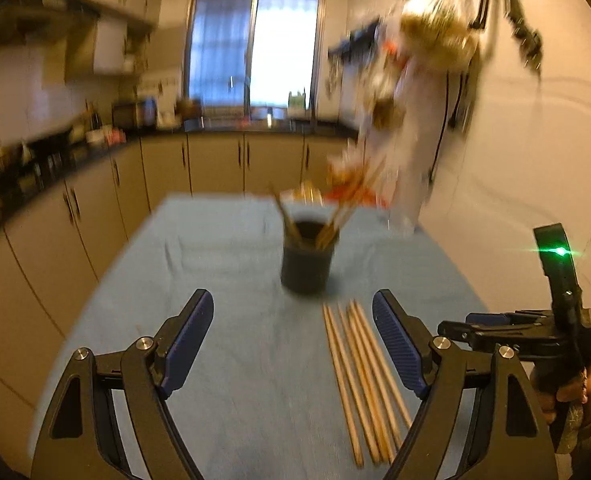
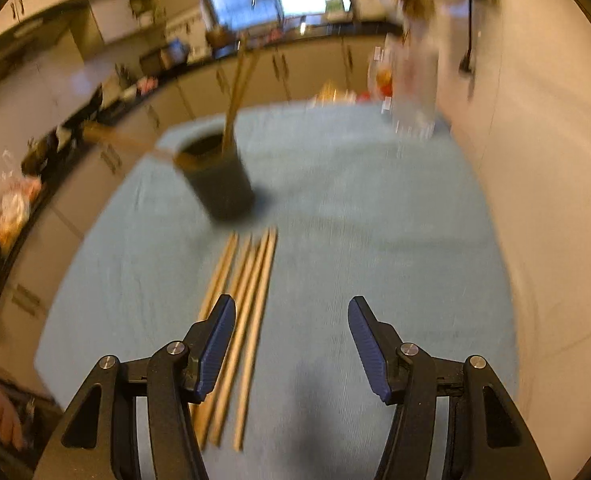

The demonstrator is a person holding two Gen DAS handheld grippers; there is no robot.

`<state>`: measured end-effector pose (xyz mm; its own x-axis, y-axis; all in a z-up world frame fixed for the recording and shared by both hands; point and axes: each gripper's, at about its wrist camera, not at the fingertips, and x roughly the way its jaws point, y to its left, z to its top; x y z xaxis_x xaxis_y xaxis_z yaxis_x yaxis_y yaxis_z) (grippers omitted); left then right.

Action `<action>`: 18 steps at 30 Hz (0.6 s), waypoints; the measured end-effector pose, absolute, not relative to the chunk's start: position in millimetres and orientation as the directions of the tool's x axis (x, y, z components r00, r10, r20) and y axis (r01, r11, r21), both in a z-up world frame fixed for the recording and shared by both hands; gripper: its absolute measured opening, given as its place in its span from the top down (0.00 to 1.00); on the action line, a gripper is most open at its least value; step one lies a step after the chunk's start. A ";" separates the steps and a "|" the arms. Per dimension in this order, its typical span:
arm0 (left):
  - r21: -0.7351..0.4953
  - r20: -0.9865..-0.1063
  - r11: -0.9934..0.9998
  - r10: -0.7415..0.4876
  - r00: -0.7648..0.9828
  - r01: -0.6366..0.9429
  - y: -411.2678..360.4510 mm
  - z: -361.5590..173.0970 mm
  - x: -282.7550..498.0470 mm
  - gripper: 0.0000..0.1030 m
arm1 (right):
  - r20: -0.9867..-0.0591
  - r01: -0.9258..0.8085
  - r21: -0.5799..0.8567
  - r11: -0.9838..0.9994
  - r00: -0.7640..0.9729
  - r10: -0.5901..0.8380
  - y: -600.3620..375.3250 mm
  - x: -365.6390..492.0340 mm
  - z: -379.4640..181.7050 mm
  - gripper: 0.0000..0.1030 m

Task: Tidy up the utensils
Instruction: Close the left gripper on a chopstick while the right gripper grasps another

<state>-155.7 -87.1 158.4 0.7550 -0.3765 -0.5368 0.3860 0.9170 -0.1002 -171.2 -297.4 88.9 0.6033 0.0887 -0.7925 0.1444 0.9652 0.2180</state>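
**Loose chopsticks beside a dark holder on a blue-covered worktop**

Kitchen cabinets and a bright window fill the background of the left wrist view, blurred, with a cluttered counter running down the left of the frame. Below them the worktop (image 1: 223, 360), covered in a blue cloth, fills the lower half. A dark holder (image 1: 306, 264) stands upright at frame centre with several chopsticks leaning out of it. Just below it a row of loose chopsticks (image 1: 361, 380) lies flat on the cloth, side by side, running toward the bottom edge. The left hand-held gripper (image 1: 293, 344) rises from the bottom with its blue-padded fingers wide apart and nothing between them; its right-of-frame finger stands just beside the loose row. At lower right the right hand-held gripper (image 1: 495, 330) is seen from the side, a green light glowing on its body. Plastic bags and blurred clutter sit at the far right end of the worktop, against the pale wall.

From the right wrist view, the holder (image 2: 219, 184) appears upper left of centre, tilted by the lens. The loose chopsticks (image 2: 251, 300) lie below it, passing under the left-of-frame finger of the right hand-held gripper (image 2: 291, 344), whose fingers stand apart and empty. Bare cloth (image 2: 375, 220) spreads to the right.
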 end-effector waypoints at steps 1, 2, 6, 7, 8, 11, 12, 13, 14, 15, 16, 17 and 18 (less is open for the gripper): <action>-0.112 -0.573 0.916 -0.377 0.728 0.386 -88.7 146.6 -150.5 0.22 | -0.812 0.134 0.222 0.966 0.573 0.107 -296.5 -173.8 76.6 0.39; -0.119 -0.602 0.915 -0.375 0.705 0.386 -90.9 136.6 -146.4 0.22 | -0.823 0.126 0.219 0.967 0.556 0.114 -295.0 -175.4 69.2 0.39; -0.144 -0.699 0.905 -0.380 0.606 0.401 -104.1 94.9 -129.8 0.28 | -0.847 0.097 0.207 0.974 0.516 0.129 -285.9 -181.4 44.6 0.39; -0.147 -0.722 0.903 -0.377 0.580 0.404 -108.8 83.9 -125.7 0.37 | -0.848 0.093 0.205 0.974 0.513 0.129 -283.9 -181.5 41.8 0.39; -0.149 -0.737 0.901 -0.376 0.562 0.406 -112.3 77.3 -123.3 0.47 | -0.849 0.083 0.201 0.976 0.512 0.131 -280.6 -181.6 38.3 0.39; -0.145 -0.784 0.889 -0.371 0.497 0.435 -127.3 54.6 -116.5 0.66 | -0.846 0.060 0.193 0.979 0.516 0.135 -270.7 -179.2 31.5 0.40; -0.141 -0.790 0.885 -0.370 0.488 0.443 -129.8 51.4 -116.3 0.66 | -0.847 0.054 0.187 0.981 0.515 0.133 -266.6 -173.6 31.8 0.42; -0.138 -0.795 0.880 -0.373 0.479 0.455 -133.7 47.3 -116.8 0.66 | -0.848 0.045 0.178 0.983 0.514 0.130 -262.7 -172.8 29.2 0.42; -0.137 -0.796 0.875 -0.377 0.474 0.465 -136.3 44.4 -117.3 0.66 | -0.851 0.035 0.161 0.986 0.511 0.121 -257.9 -171.8 26.3 0.44; -0.136 -0.796 0.870 -0.380 0.471 0.473 -138.9 42.9 -118.0 0.66 | -0.854 0.026 0.141 0.990 0.508 0.109 -253.1 -171.3 23.8 0.46; -0.135 -0.797 0.866 -0.383 0.467 0.481 -141.8 40.8 -118.5 0.67 | -0.857 0.020 0.127 0.992 0.506 0.099 -249.2 -171.7 22.1 0.48; -0.133 -0.799 0.864 -0.383 0.463 0.485 -144.2 39.0 -118.3 0.67 | -0.861 0.013 0.102 0.995 0.502 0.082 -245.2 -170.3 19.1 0.49; -0.130 -0.803 0.863 -0.381 0.458 0.489 -146.5 36.8 -117.6 0.67 | -0.862 0.011 0.092 0.996 0.501 0.074 -244.0 -170.2 18.0 0.50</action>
<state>-117.6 -146.5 36.8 0.4581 -0.3806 -0.8033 0.4889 0.8626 -0.1299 -170.2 -244.0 18.0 0.5008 0.0739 -0.8624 0.0112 0.9957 0.0918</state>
